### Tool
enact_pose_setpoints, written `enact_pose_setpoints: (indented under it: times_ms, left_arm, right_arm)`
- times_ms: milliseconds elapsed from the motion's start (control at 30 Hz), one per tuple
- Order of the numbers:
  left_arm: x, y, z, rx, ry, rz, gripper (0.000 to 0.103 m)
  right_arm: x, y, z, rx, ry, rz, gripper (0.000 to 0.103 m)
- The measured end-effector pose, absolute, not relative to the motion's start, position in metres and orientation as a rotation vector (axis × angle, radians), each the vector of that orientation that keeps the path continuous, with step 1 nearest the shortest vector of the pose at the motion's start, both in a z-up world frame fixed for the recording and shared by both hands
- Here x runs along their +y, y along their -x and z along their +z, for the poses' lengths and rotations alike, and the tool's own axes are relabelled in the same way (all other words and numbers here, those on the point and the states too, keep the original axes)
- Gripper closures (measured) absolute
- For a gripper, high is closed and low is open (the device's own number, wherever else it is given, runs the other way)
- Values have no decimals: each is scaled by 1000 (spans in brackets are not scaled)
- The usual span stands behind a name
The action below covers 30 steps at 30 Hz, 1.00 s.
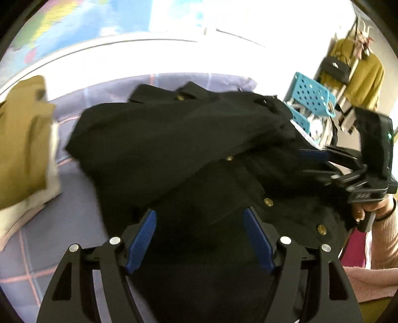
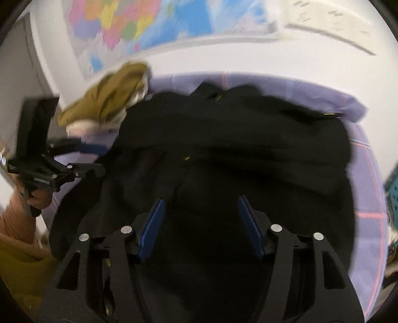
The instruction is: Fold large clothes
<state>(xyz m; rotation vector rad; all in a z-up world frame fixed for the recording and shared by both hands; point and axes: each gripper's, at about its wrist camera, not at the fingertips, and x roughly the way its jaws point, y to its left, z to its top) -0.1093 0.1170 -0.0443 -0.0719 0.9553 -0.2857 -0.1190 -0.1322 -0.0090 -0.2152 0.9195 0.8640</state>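
Garment: we see the black coat bunched across the centre of both frames, on the lavender bedsheet
Left tool: jaws well apart, we hold nothing
Right tool: jaws apart, nothing between them
Key relation: coat lies just ahead of and below both tools, long axis left to right
Nearer hand: we cannot tell

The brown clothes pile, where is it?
In the left wrist view the brown clothes pile sits at the far left on the purple sheet, beside the black coat, near the map wall.
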Motion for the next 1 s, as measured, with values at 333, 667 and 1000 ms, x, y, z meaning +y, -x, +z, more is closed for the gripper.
enact_pose_setpoints:
  times_ms: [333,667,1000]
  left_arm:
    - [119,82,-72,1019,59,-224,33]
    - [129,85,-62,976,61,-205,37]
    - [154,170,-57,938,144,-250,18]
  right_arm:
    - [-75,94,-47,927,355,801,102]
    - [-77,68,-40,984,194,845,91]
    - [-226,130,24,814,0,797,23]
